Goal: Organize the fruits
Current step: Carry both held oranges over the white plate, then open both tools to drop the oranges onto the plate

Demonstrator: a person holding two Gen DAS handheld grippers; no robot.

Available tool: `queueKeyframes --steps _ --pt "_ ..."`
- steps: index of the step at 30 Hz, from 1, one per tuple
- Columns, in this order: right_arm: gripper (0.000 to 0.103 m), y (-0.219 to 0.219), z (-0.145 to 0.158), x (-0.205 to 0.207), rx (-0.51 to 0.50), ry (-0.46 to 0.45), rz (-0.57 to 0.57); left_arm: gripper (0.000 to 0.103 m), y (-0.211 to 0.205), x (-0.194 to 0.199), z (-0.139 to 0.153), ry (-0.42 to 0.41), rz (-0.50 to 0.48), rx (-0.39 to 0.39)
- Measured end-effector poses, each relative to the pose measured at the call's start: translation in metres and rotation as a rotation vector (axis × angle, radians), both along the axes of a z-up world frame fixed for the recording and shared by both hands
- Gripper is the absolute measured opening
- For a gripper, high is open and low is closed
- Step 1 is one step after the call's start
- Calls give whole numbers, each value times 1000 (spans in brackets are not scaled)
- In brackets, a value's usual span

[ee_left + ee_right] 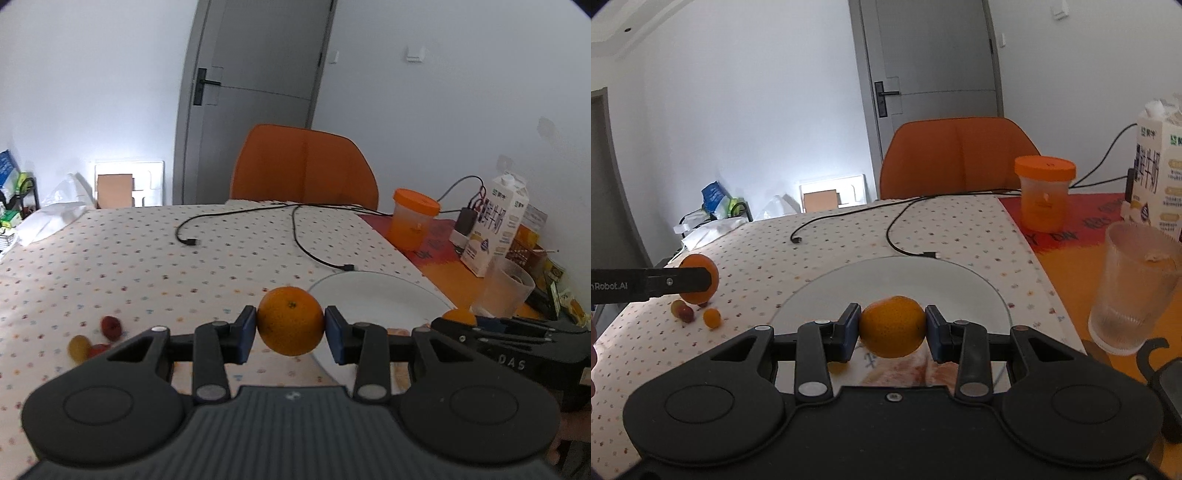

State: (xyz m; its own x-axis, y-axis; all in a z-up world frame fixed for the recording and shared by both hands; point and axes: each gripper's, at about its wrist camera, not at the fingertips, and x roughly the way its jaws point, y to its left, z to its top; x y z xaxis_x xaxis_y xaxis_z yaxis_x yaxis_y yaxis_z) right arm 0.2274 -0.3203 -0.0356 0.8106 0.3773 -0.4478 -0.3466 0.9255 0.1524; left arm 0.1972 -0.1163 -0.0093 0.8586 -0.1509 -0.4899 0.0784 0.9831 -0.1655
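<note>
My left gripper [291,329] is shut on an orange [291,320] and holds it above the dotted tablecloth, just left of the white plate [373,299]. My right gripper [892,330] is shut on a second orange [893,326] over the near part of the same plate [897,277]. In the right wrist view the left gripper's finger [665,282] and its orange [701,267] show at the far left. Small loose fruits lie on the cloth: a dark red one [111,326], a yellow one [78,347], and in the right view a small orange one [712,317] and grapes [682,309].
Two black cables [295,229] run across the table. An orange-lidded jar [1043,192], a milk carton [1158,166] and a ribbed plastic cup [1134,288] stand at the right. An orange chair [304,166] is behind the table.
</note>
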Motion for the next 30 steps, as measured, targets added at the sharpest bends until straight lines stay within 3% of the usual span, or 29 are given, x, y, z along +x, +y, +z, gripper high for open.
queueKeyframes --steps 15,30 --pt "36 -15 -15 18 38 13 -24 39 -40 35 -18 43 -68 16" --pt "36 -7 -17 35 45 14 -29 43 -14 28 -13 25 7 14"
